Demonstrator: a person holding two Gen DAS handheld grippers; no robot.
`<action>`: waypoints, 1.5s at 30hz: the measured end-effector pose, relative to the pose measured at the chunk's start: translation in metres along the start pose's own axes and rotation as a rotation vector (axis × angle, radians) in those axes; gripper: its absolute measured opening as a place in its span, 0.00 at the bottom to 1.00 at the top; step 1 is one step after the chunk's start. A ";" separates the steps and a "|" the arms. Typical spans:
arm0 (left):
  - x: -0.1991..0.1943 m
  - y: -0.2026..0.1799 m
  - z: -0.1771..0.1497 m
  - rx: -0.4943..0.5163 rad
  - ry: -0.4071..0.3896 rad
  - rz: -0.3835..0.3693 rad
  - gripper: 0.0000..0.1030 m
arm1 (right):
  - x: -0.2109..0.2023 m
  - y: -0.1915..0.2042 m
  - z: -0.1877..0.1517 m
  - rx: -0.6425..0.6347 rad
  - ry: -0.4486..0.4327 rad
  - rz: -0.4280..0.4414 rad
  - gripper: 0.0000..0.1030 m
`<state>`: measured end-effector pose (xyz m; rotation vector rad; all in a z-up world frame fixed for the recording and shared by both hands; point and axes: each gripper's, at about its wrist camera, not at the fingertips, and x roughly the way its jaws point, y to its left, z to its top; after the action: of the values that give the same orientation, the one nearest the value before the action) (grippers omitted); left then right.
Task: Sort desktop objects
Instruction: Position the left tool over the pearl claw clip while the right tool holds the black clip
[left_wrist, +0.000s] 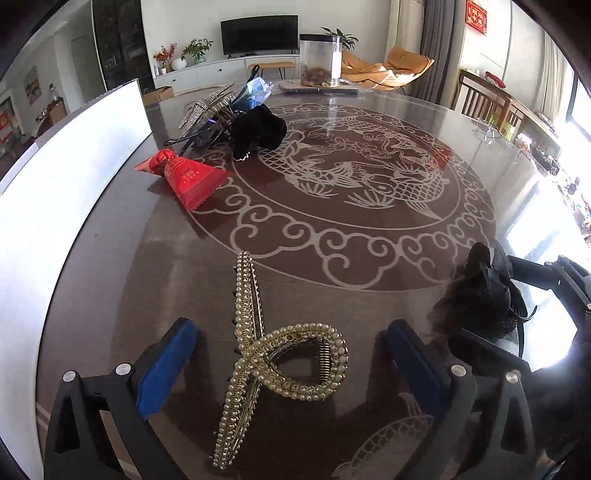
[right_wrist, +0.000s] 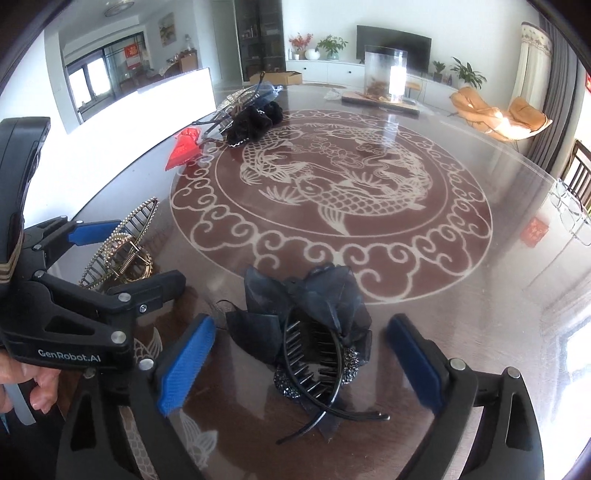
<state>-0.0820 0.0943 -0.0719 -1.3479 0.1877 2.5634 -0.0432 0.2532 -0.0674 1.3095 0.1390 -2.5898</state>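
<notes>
A gold pearl hair clip (left_wrist: 273, 354) lies on the round brown table (left_wrist: 369, 258) between the fingers of my open left gripper (left_wrist: 291, 362); it also shows in the right wrist view (right_wrist: 122, 247). A dark blue bow hair clip (right_wrist: 314, 332) lies between the fingers of my open right gripper (right_wrist: 299, 365); it shows in the left wrist view (left_wrist: 480, 295) at the right. The left gripper (right_wrist: 125, 254) shows at the left of the right wrist view.
At the far left of the table lie a red packet (left_wrist: 184, 177), a black scrunchie (left_wrist: 258, 129) and several other hair accessories (left_wrist: 221, 107). A clear jar (left_wrist: 319, 59) stands at the far edge. A white board (left_wrist: 55, 166) stands beside the table on the left.
</notes>
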 end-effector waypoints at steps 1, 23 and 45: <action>0.001 0.001 0.001 -0.002 -0.002 0.001 1.00 | 0.001 0.001 0.000 -0.007 0.007 -0.002 0.96; 0.002 0.030 -0.001 -0.135 0.014 0.091 1.00 | 0.005 0.005 0.000 -0.023 0.018 -0.017 1.00; 0.002 0.031 -0.002 -0.134 0.012 0.092 1.00 | 0.005 0.005 -0.001 -0.022 0.018 -0.017 1.00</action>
<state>-0.0899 0.0646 -0.0740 -1.4330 0.0824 2.6871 -0.0443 0.2474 -0.0717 1.3301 0.1828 -2.5836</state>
